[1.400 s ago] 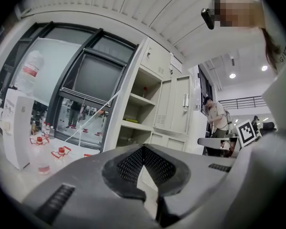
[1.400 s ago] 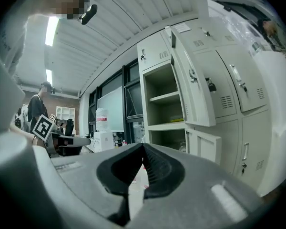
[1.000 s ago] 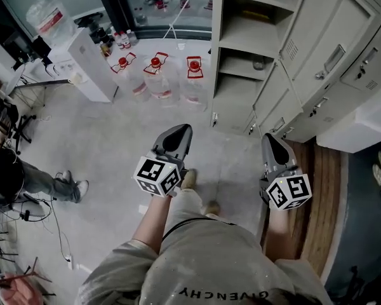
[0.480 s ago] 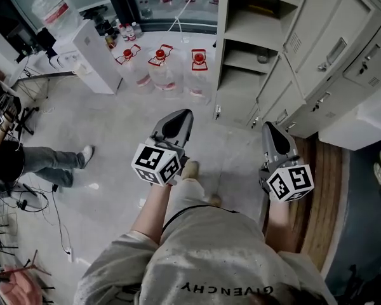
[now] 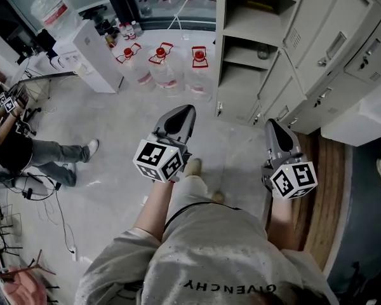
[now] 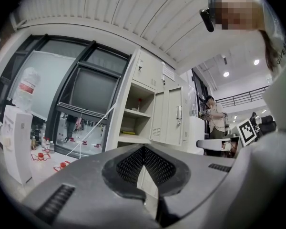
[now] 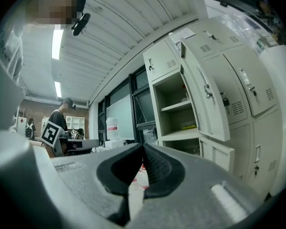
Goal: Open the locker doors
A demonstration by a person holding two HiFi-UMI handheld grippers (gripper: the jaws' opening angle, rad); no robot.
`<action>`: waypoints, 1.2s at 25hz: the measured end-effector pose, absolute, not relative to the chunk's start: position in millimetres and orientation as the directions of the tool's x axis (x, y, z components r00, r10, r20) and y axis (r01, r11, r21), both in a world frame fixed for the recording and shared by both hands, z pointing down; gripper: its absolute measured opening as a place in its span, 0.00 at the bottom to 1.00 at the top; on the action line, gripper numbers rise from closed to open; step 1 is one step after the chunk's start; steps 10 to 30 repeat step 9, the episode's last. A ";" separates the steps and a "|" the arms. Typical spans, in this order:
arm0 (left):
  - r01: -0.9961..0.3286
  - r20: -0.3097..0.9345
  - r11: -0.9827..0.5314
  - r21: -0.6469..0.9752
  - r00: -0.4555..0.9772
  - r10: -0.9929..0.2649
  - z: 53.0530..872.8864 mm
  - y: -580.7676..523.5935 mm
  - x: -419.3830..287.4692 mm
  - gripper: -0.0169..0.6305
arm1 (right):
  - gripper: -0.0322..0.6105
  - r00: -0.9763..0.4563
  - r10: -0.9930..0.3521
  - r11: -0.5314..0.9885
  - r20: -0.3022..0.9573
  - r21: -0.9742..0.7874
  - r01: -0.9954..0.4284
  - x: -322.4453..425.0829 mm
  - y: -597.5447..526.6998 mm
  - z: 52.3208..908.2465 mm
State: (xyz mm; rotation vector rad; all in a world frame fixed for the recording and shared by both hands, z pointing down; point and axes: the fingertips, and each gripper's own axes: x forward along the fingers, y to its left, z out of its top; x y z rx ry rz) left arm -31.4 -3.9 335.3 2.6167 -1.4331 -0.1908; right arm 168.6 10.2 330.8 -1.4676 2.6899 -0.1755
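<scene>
Seen from the head view, the left gripper (image 5: pixel 181 116) and right gripper (image 5: pixel 272 129) hung well short of the lockers (image 5: pixel 317 49), most of whose doors (image 5: pixel 362 62) were closed. The left gripper view showed its jaws pressed together. The right gripper view showed the same, so I judged they would glance off a handle (image 7: pixel 248 88) unless spread first.

The head view looks steeply down on the floor (image 5: pixel 101 151) before the lockers (image 5: pixel 330 56). The gripper views look level along the left tongs (image 6: pixel 144 149) and right tongs (image 7: pixel 143 146), both facing the same open locker (image 6: pixel 133 116) from nearby.
</scene>
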 end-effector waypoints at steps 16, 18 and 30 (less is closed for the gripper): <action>-0.827 -0.021 -0.527 0.198 0.534 -0.845 338.8 -12.8 -33.3 0.02 | 0.05 -0.535 -0.845 0.527 0.004 -0.164 -0.834 172.3 1.7 337.0; -0.827 -0.021 -0.527 0.198 0.534 -0.845 338.8 -12.8 -33.3 0.02 | 0.05 -0.535 -0.845 0.527 0.004 -0.164 -0.834 172.3 1.7 337.0; -0.827 -0.021 -0.527 0.198 0.534 -0.845 338.8 -12.8 -33.3 0.02 | 0.05 -0.535 -0.845 0.527 0.004 -0.164 -0.834 172.3 1.7 337.0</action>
